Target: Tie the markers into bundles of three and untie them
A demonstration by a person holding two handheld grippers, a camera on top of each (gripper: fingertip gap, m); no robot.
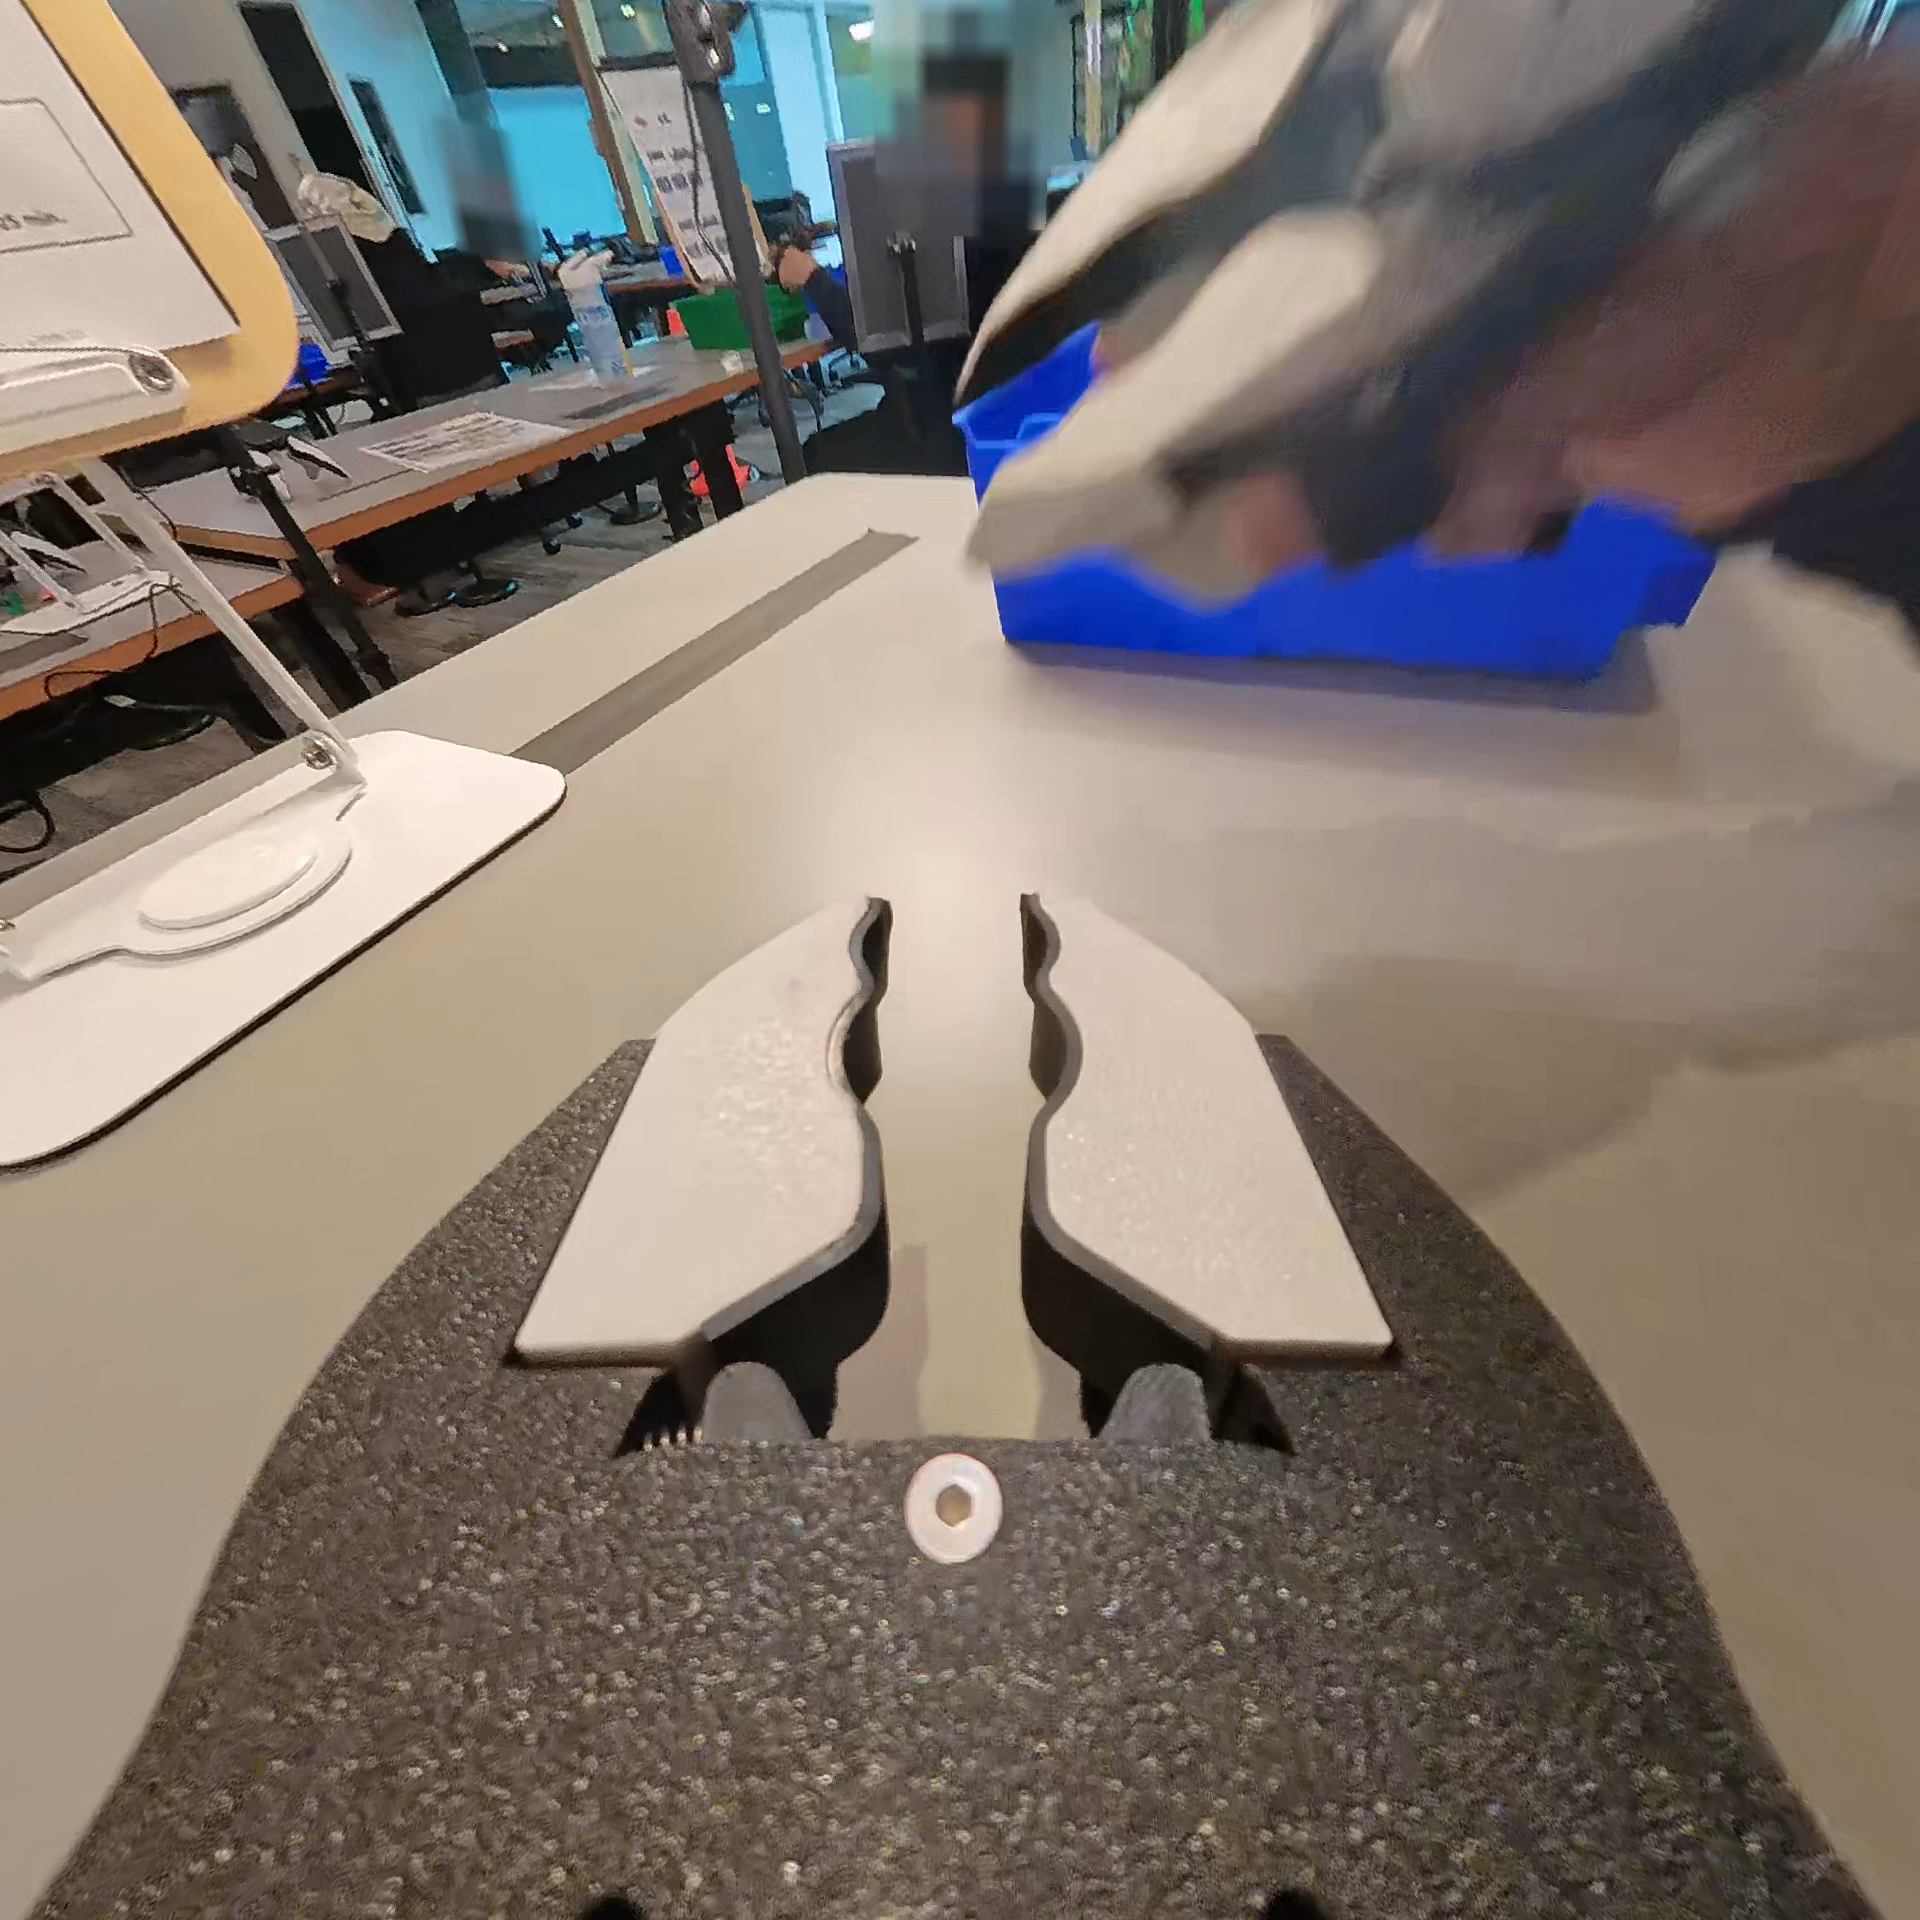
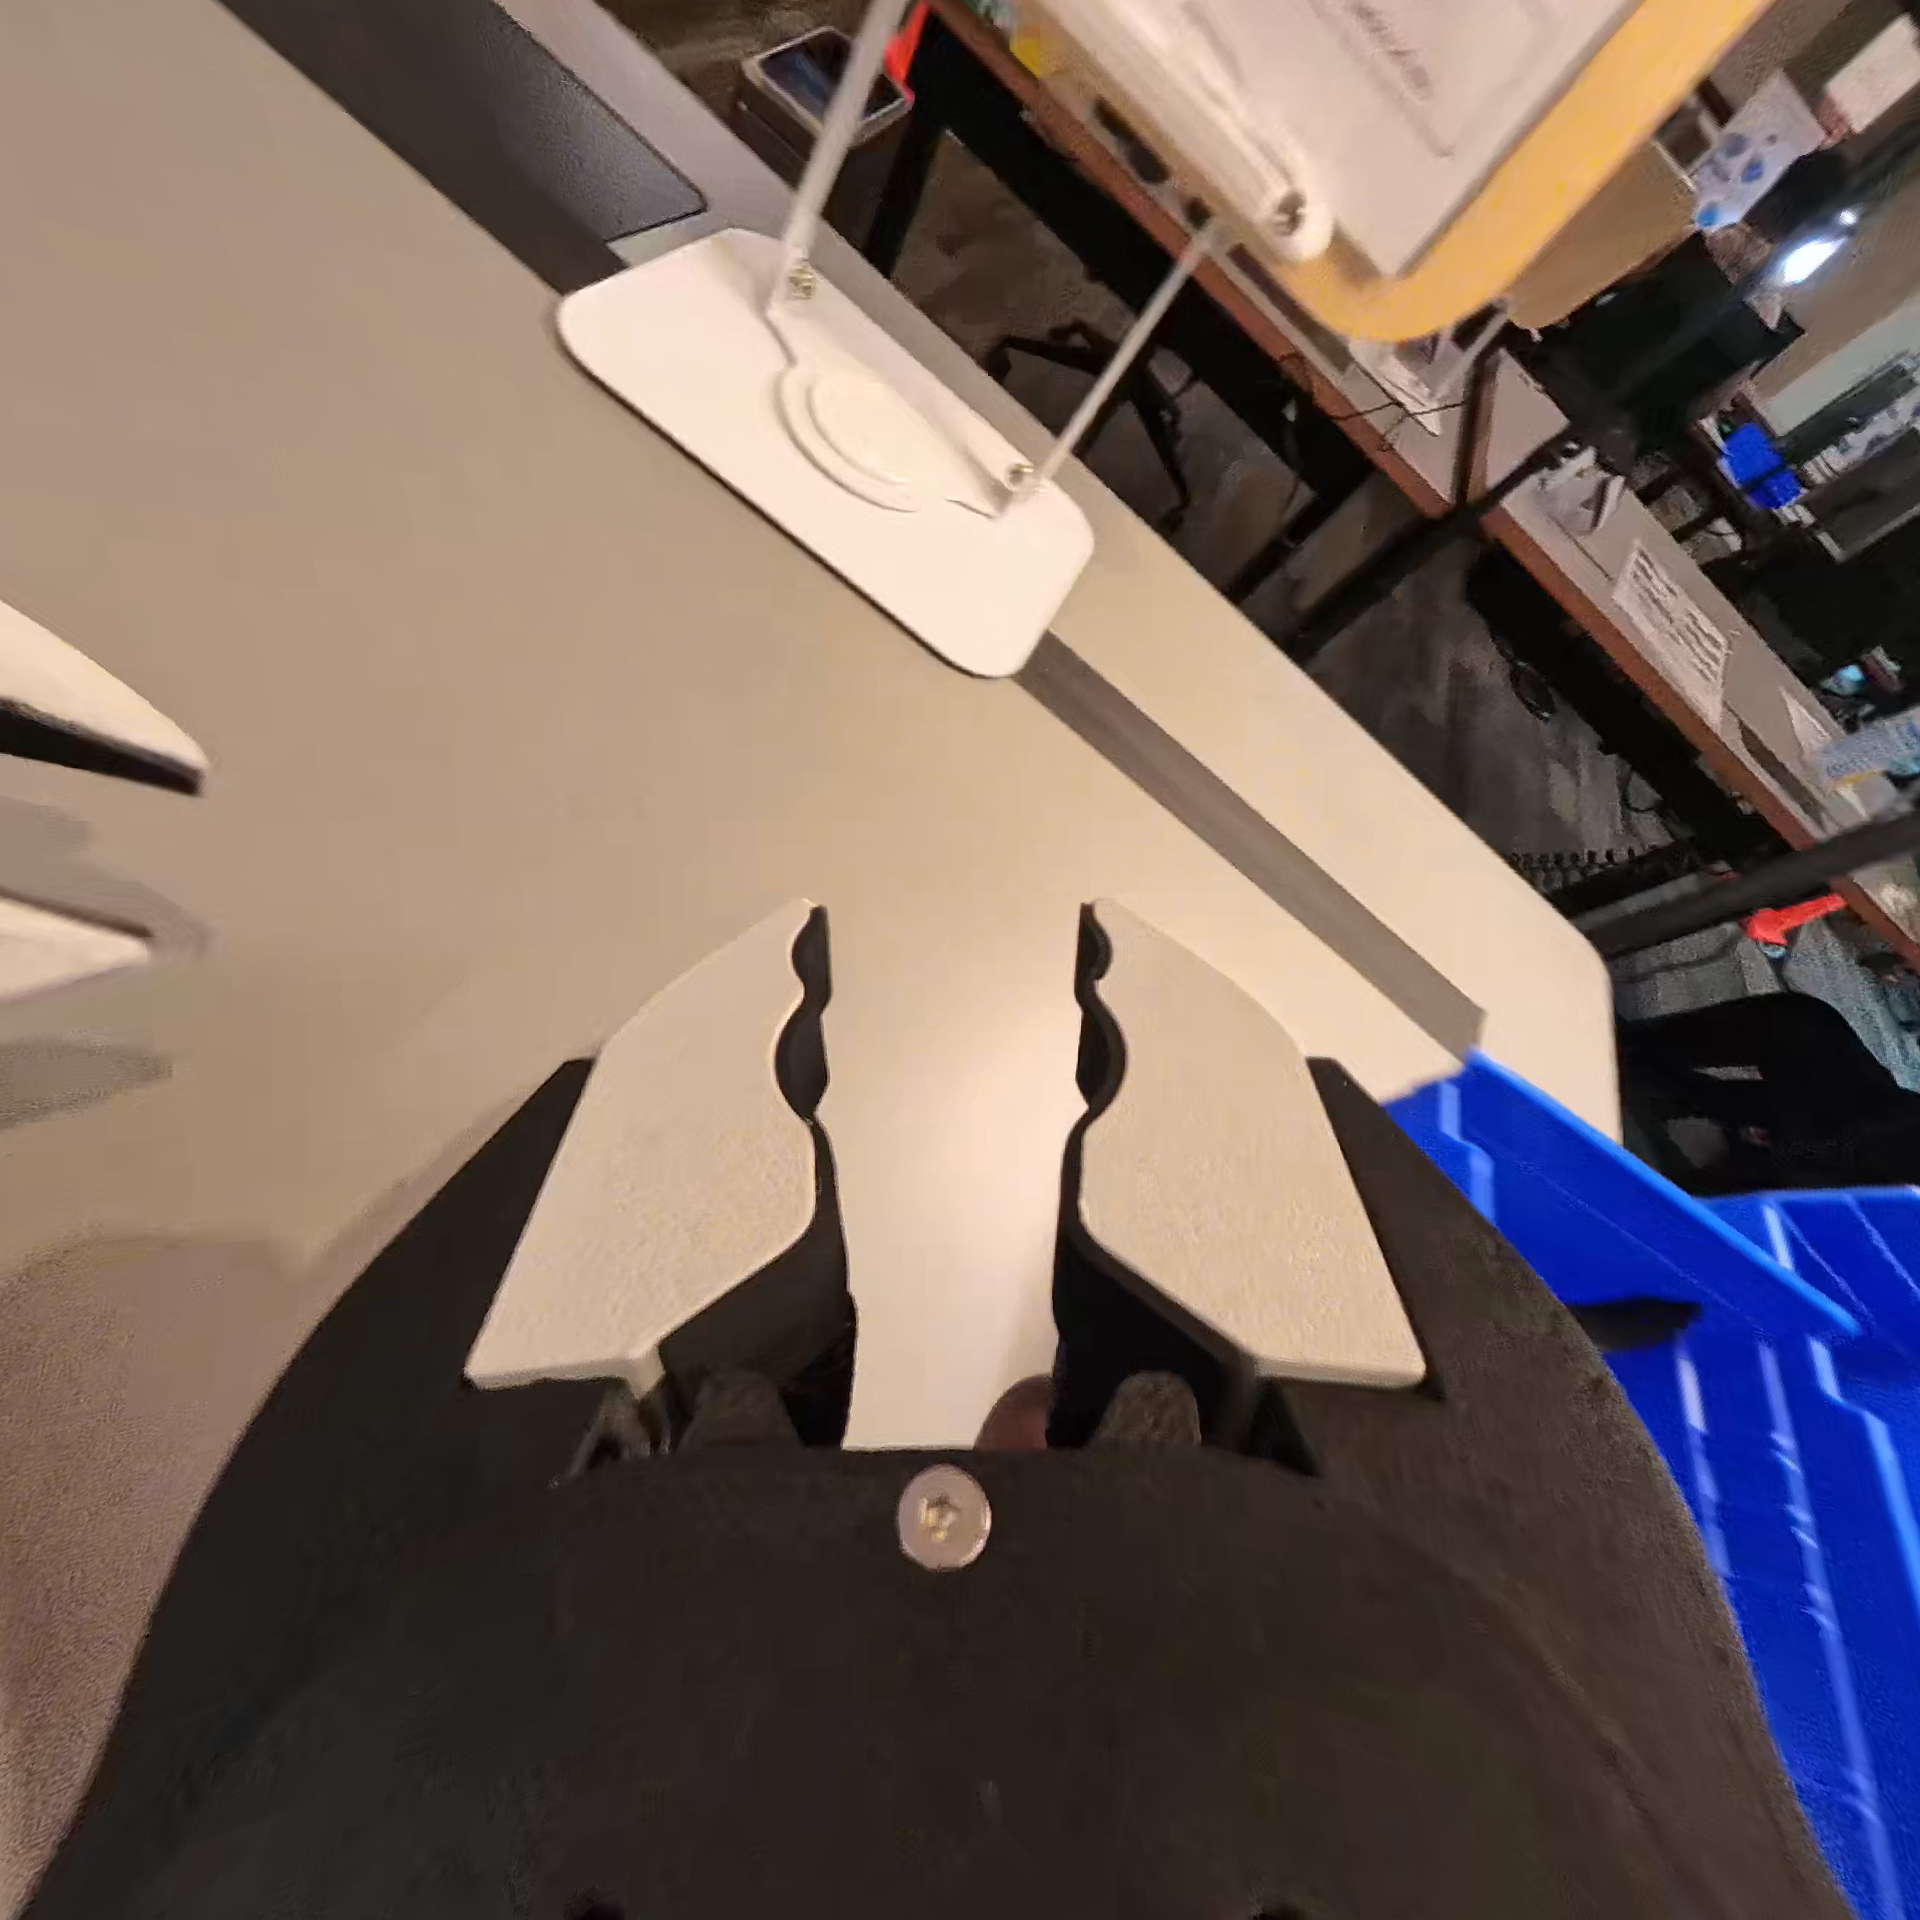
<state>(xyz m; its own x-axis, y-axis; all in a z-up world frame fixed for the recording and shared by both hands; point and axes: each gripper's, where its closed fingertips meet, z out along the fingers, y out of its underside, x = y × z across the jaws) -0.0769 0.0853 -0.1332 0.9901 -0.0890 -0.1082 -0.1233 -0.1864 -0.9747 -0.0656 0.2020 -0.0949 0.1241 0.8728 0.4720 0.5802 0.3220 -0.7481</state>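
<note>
No markers show in either view. My left gripper (image 1: 956, 914) is open and empty, low over the bare grey table (image 1: 727, 831). My right gripper (image 2: 954, 920) is open and empty, above the table (image 2: 416, 623). In the left wrist view the right gripper (image 1: 1195, 364) appears blurred at the upper right, held by a hand, just above and in front of a blue bin (image 1: 1351, 613). The same blue bin (image 2: 1714, 1351) sits at the right edge of the right wrist view; its inside is hidden. The left gripper's fingertips (image 2: 104, 727) show blurred at the left edge.
A white stand base (image 1: 239, 894) holding a tilted board with paper stands on the table's left side; it also shows in the right wrist view (image 2: 831, 447). A dark strip (image 1: 717, 644) runs along the table. Other desks and a person lie beyond the table edge.
</note>
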